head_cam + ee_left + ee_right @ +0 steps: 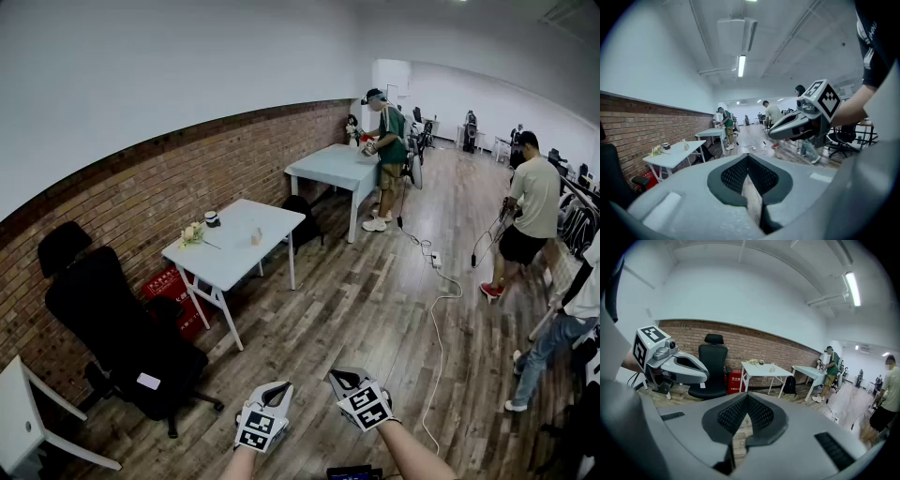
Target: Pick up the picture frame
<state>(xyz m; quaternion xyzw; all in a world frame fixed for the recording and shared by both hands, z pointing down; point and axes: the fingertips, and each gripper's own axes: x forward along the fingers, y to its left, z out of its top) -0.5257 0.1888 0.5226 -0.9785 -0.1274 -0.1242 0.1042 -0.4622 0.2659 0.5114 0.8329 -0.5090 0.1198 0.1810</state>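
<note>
- Left gripper point(275, 389) and right gripper point(339, 377) sit side by side above the wood floor point(375, 281), each with jaws pressed together on nothing.
- Well ahead, a white table point(272, 220) stands by the brick wall point(141, 178).
- On it, a small pale upright piece point(255, 236), perhaps the picture frame, stands near flowers point(192, 232); too small to tell.

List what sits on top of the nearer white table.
A flower bunch, a small round container and a small pale upright item. Too small to identify further; nothing covers them.
</note>
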